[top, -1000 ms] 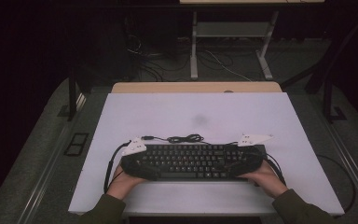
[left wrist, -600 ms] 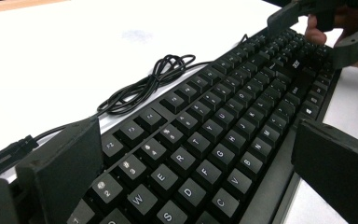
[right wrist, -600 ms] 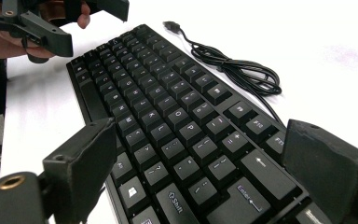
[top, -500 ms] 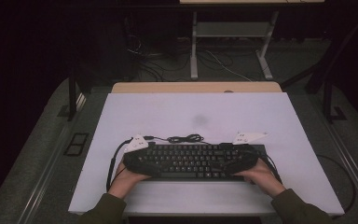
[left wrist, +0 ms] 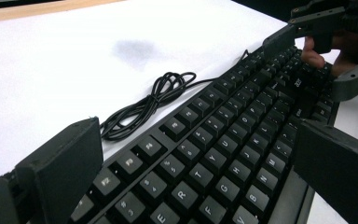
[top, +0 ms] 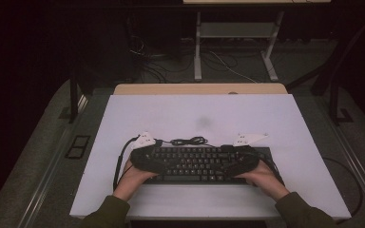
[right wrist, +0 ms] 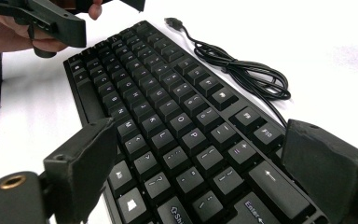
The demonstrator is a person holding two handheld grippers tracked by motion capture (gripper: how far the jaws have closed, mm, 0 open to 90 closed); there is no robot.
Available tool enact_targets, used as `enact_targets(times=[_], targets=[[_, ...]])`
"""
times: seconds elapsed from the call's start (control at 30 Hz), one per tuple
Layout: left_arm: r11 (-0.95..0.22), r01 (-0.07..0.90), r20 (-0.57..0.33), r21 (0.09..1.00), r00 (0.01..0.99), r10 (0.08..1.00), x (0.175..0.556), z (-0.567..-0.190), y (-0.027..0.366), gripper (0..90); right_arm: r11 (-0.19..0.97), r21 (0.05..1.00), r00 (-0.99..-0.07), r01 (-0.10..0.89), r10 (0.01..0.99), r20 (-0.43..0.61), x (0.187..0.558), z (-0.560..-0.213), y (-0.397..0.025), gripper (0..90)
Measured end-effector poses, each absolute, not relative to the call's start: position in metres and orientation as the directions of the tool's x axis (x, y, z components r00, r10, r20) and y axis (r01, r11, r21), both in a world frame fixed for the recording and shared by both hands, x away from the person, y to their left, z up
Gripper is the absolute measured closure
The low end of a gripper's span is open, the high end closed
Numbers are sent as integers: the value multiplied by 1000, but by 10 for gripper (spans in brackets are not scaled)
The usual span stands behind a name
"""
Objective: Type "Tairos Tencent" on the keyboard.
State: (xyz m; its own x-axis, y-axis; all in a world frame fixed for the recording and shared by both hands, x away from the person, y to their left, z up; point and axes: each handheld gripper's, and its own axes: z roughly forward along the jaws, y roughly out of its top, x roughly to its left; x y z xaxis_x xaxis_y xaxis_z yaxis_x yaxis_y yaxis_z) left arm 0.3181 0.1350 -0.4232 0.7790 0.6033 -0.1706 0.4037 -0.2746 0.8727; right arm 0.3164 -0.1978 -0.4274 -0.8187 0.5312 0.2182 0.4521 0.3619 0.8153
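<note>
Keyboard (left wrist: pixel 223 154) near end cut off at bottom edge in both gripper views; high view hides its ends under grippers; key legends there unreadable.

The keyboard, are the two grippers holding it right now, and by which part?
Apparently yes: the left gripper straddles the keyboard's left end, the right gripper its right end, front to back. Firm clamping cannot be confirmed.

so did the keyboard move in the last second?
Yes. The keyboard has slid slightly toward the person: more bare table shows beyond its far edge, and its coiled cable came with it.
</note>
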Motion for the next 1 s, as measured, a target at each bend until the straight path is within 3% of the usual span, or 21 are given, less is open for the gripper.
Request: enact_targets(times=[0.13,0.17,0.27,0.3,0.4,0.6,0.63,0.67,0.87,0.9,0.93,1.0], targets=[[-282,403,-166,871,780,604,323,-423,131,13,365,812,-818,455,532,220,318,-428,-195,103],[-285,404,-166,869,781,602,324,-423,130,13,371,811,-822,452,527,216,318,-428,-195,164],[-289,405,-165,868,783,600,326,-424,126,12,379,808,-824,451,525,213,317,-429,-194,168],[-287,401,-164,870,784,599,327,-424,125,13,387,804,-826,451,523,211,317,-430,-194,215],[-295,400,-160,868,787,596,326,-425,122,13,397,799,-828,452,521,209,317,-430,-195,242],[-298,398,-159,867,789,593,326,-425,121,13,406,796,-833,448,513,207,317,-430,-200,441],[-299,397,-157,868,789,594,326,-425,121,13,406,796,-833,448,513,207,317,-430,-200,441],[-300,397,-156,868,790,594,326,-425,121,13,413,794,-837,446,508,205,317,-430,-201,507],[-302,398,-153,866,787,598,326,-426,121,13,449,782,-853,432,486,191,316,-432,-200,714],[-302,397,-152,867,787,598,326,-426,121,13,449,782,-853,432,486,191,316,-432,-200,714],[-304,396,-150,867,787,598,326,-425,121,13,462,777,-858,428,479,187,315,-432,-200,777],[-305,396,-149,866,787,599,326,-425,120,13,467,775,-860,426,474,188,315,-432,-199,804]])
